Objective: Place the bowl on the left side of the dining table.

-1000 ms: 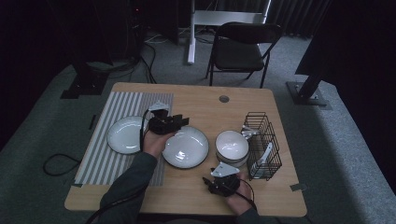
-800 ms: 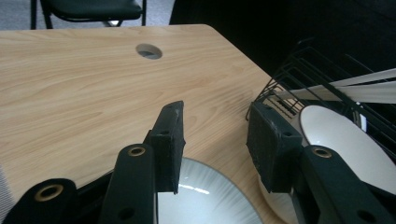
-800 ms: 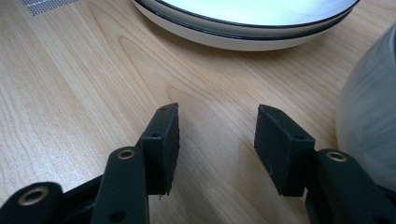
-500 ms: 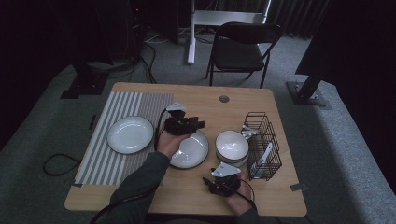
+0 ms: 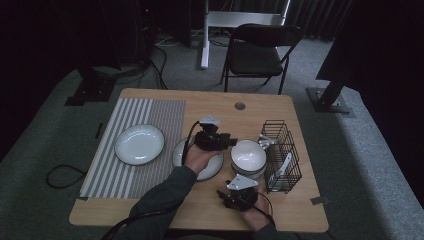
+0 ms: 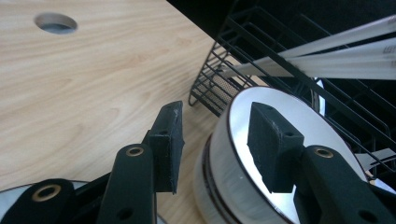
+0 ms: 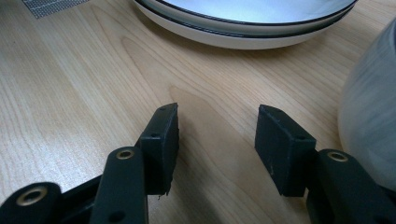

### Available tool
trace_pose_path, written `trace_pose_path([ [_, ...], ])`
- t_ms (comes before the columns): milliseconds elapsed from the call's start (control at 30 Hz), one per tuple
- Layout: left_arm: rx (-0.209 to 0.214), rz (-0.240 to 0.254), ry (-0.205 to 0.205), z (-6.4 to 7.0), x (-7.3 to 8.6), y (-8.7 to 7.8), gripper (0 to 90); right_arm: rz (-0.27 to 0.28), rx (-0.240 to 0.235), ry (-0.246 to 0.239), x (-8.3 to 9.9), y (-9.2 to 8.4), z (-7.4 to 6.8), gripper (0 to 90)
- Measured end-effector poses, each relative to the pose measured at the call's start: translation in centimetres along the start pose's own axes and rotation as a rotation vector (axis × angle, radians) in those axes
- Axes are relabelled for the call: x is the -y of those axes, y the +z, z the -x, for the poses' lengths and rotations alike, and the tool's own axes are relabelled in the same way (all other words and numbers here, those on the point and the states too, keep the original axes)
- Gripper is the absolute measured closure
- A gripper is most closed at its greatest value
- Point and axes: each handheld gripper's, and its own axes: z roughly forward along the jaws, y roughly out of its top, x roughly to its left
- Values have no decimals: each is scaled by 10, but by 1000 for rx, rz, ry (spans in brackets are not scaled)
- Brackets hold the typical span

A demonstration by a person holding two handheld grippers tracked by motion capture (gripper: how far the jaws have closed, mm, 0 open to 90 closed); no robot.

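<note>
A stack of white bowls [image 5: 248, 156] stands right of centre on the wooden table. My left gripper [image 5: 231, 141] reaches it from the left, coming across a stack of white plates [image 5: 210, 169]. In the left gripper view its jaws [image 6: 217, 144] are open and straddle the top bowl's [image 6: 299, 121] dark-edged rim, one pad outside and one over the inside, with a gap at each. My right gripper [image 5: 223, 196] rests low near the front edge. It [image 7: 217, 144] is open over bare wood, with the plates [image 7: 243, 23] ahead and a bowl [image 7: 373, 116] at the right.
A black wire rack [image 5: 281, 155] with pale flat utensils stands right against the bowls. A single white plate [image 5: 139, 144] lies on a striped mat [image 5: 125, 175] at the left. A cable hole [image 5: 240, 106] sits near the far edge. A folding chair [image 5: 257, 55] stands beyond the table.
My left gripper has travelled right, from beside the plate on the mat, across the plate stack, to the bowls. The right gripper has stayed put.
</note>
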Motion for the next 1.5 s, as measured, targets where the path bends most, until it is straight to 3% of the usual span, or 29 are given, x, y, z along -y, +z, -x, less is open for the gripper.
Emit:
trace_pose_path([
  [367, 3, -62, -34, 3, 8, 20, 617, 1, 2, -3, 0, 0, 0, 491],
  [733, -56, -99, -29, 11, 7, 31, 754, 1, 3, -8, 0, 0, -1, 491],
  [967, -73, -85, -45, 12, 9, 32, 799, 2, 2, -12, 0, -1, -1, 491],
  [1267, -37, -57, -100, 7, 9, 30, 800, 2, 1, -12, 0, -1, -1, 491],
  [1500, -36, -15, -93, 9, -2, 16, 802, 3, 0, -13, 1, -1, -1, 491],
])
